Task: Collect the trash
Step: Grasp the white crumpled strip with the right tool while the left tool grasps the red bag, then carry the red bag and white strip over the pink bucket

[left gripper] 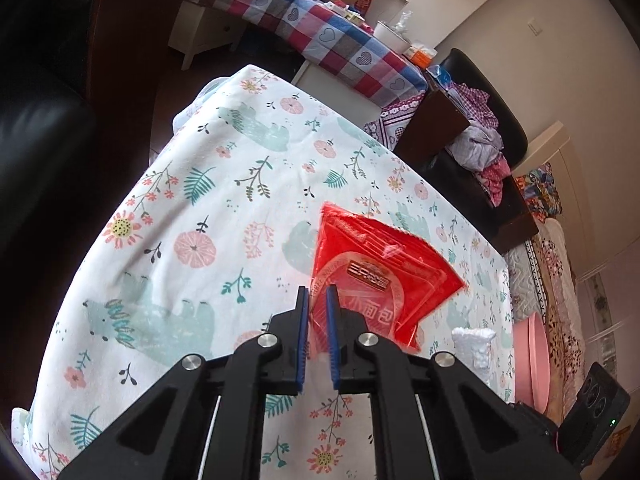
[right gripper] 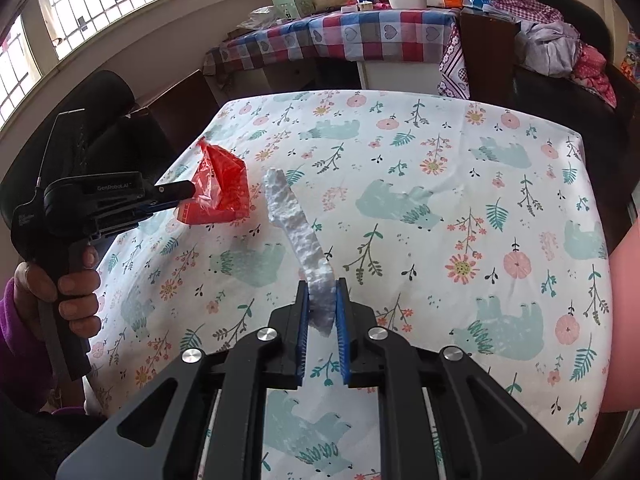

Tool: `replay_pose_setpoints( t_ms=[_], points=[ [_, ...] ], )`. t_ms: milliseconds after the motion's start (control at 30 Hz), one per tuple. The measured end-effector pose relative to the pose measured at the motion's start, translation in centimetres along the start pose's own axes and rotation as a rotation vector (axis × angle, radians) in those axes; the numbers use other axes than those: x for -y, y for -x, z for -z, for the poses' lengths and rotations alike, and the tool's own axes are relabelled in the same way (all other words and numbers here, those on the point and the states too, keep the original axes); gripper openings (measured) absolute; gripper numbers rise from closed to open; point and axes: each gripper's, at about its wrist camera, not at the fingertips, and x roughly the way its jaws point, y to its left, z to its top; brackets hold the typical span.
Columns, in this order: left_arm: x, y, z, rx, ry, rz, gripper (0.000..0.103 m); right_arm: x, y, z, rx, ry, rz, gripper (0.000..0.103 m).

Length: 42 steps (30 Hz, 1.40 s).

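My left gripper (left gripper: pixel 318 294) is shut on a red plastic snack wrapper (left gripper: pixel 376 272) and holds it above the floral tablecloth (left gripper: pixel 192 208). In the right wrist view the left gripper (right gripper: pixel 188 194) shows at the left with the red wrapper (right gripper: pixel 220 184) hanging from it. My right gripper (right gripper: pixel 323 286) is shut on one end of a long white foam strip (right gripper: pixel 292 216), which sticks out forward over the table. The strip's tip also shows in the left wrist view (left gripper: pixel 476 344).
A pink bin (left gripper: pixel 532 360) stands on the floor to the right of the table. A side table with a checked cloth (right gripper: pixel 360 36) holds bags and boxes at the back. Black chairs (right gripper: pixel 560 76) with piled clothes stand around the floral table (right gripper: pixel 500 184).
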Motion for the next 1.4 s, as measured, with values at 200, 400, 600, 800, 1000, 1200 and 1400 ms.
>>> replay_pose_setpoints(
  t_ms=[200, 400, 600, 800, 1000, 1200, 1400],
  points=[
    [1.3, 1.4, 0.4, 0.023, -0.050, 0.019, 0.004, 0.4, 0.8, 0.4, 0.020, -0.013, 0.013, 0.013],
    [3.7, 2.9, 1.1, 0.037, -0.120, 0.059, 0.002, 1.3, 2.0, 0.8, 0.047, -0.045, 0.031, 0.013],
    [6.8, 3.4, 2.0, 0.031, -0.205, 0.093, 0.002, 2.1, 3.0, 1.7, 0.064, -0.070, 0.049, 0.013],
    [9.6, 3.0, 3.1, 0.004, -0.275, 0.124, 0.002, 3.6, 4.1, 2.9, 0.080, -0.111, 0.076, 0.013],
    [12.9, 1.7, 4.6, -0.041, -0.346, 0.161, 0.002, 5.4, 5.5, 4.2, 0.100, -0.160, 0.104, 0.013],
    [16.7, 0.3, 6.0, -0.079, -0.422, 0.204, 0.002, 7.3, 6.8, 5.4, 0.121, -0.208, 0.140, 0.013],
    [21.3, -0.6, 7.1, -0.099, -0.516, 0.252, 0.002, 10.0, 9.1, 5.9, 0.171, -0.262, 0.199, 0.013]
  ],
)
